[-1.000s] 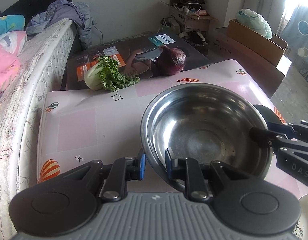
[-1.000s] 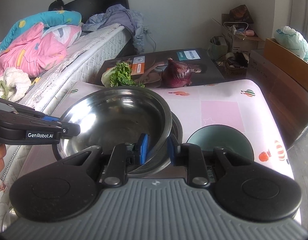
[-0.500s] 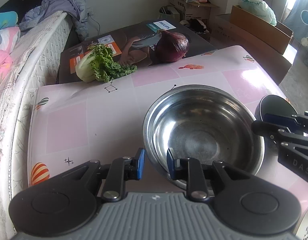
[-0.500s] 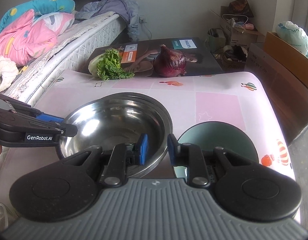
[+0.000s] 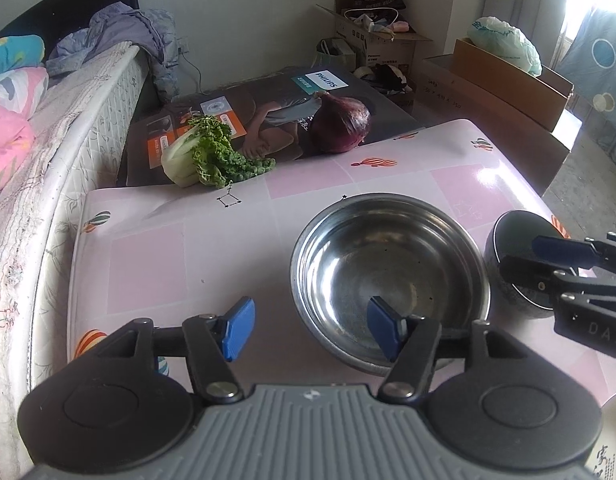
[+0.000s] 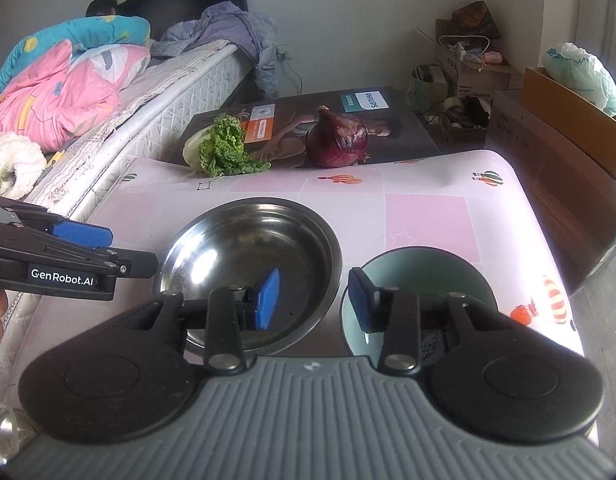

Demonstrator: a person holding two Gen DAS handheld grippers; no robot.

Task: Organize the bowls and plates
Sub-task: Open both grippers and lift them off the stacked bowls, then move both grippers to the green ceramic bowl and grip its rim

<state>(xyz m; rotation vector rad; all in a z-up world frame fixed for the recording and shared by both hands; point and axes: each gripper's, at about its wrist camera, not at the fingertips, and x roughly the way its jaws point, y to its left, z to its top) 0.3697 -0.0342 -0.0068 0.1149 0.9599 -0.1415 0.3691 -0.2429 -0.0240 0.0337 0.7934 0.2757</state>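
Jaws of both our left gripper (image 5: 309, 330) and right gripper (image 6: 312, 300) stand wide, holding nothing. We see the round stainless-steel bowl (image 5: 389, 276) on the pink patterned table (image 5: 148, 256), with the teal ceramic bowl (image 6: 419, 280) just beside it.

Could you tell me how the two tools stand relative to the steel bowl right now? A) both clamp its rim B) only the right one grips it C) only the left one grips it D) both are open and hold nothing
D: the left tool and right tool both gape, and the steel bowl sits free on the table.
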